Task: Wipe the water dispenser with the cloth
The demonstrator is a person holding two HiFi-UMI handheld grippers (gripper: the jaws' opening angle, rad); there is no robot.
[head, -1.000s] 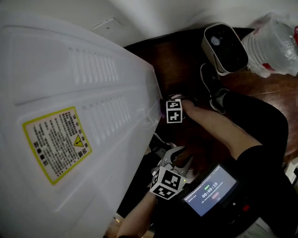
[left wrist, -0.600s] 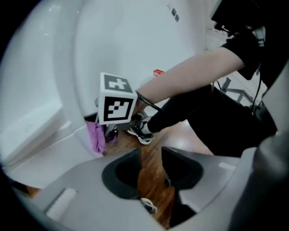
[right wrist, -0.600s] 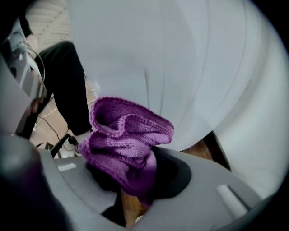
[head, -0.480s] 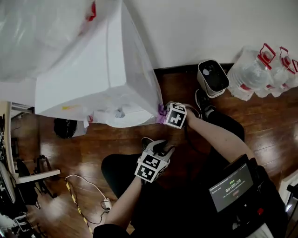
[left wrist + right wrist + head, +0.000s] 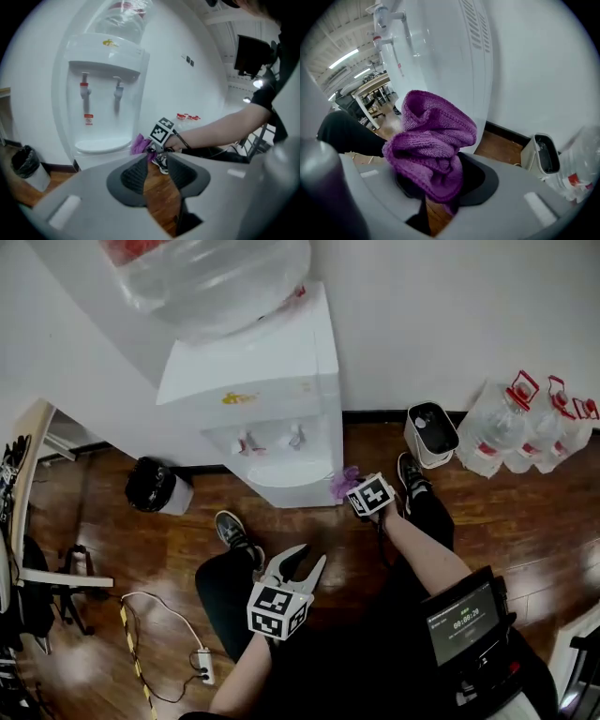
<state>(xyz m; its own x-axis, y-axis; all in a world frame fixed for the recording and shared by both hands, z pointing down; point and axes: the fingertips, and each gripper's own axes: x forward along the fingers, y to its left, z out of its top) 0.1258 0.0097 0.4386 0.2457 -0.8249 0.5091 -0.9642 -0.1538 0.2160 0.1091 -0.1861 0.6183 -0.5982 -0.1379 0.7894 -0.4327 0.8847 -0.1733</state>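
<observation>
A person stands before a white water dispenser (image 5: 272, 418) on a wooden floor (image 5: 141, 559), a claw in each hand. The right claw (image 5: 354, 491) is clenched on a bunched purple cloth (image 5: 433, 140), which bulges up and out from between its jaws. The cloth is held low at the dispenser's front right corner, just beside the rounded drip tray (image 5: 281, 472); whether it touches the white casing cannot be made out from above. The left claw (image 5: 309, 559) hangs lower and nearer the person, well apart from the machine and pointing toward it. Its jaws have just been closing, yet a narrow gap remains between the pads, with only bare floor showing through it and nothing gripped. A large clear water bottle (image 5: 211, 273) sits upturned on top of the dispenser, above a red tap (image 5: 246, 442) and a pale tap (image 5: 295, 437). A black bin (image 5: 155, 488) stands against the wall to the dispenser's left, and spare water jugs (image 5: 525, 423) cluster to its right.
</observation>
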